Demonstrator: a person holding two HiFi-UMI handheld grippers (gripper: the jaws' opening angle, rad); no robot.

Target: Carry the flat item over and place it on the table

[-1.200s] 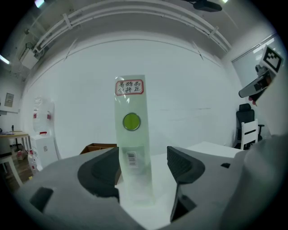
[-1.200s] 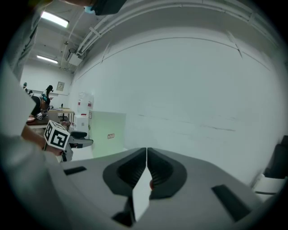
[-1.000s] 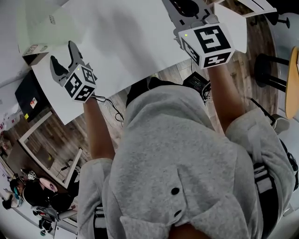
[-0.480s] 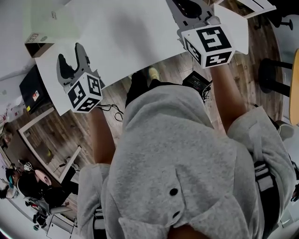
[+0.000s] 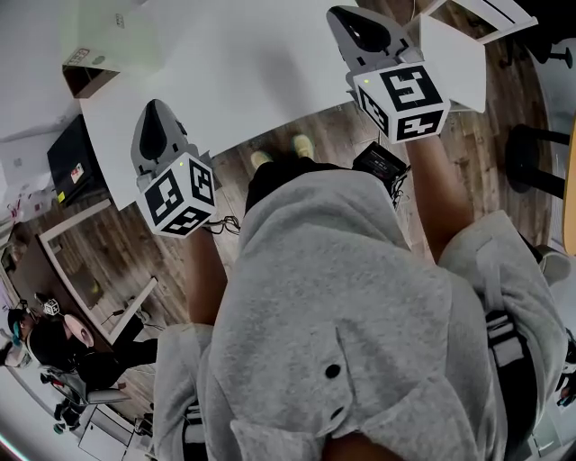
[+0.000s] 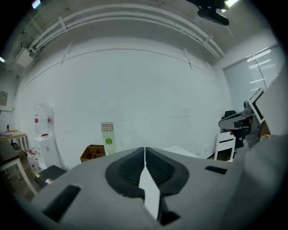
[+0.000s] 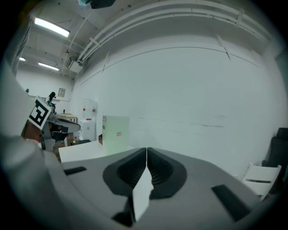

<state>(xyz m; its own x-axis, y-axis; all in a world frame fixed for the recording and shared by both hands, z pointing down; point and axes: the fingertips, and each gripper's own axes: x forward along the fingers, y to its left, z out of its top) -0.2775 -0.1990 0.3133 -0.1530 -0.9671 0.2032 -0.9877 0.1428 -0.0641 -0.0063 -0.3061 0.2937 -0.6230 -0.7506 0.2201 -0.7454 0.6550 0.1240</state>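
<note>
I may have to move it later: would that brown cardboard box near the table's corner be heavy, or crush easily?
The cardboard box is probably light: its open compartments seem empty. Its thin walls would likely buckle under a hard squeeze. With flat sides, it should slide rather than roll when pushed.

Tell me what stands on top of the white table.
A pale green box and a brown cardboard box at the white table's left corner. The left gripper and right gripper cover parts of it.
</note>
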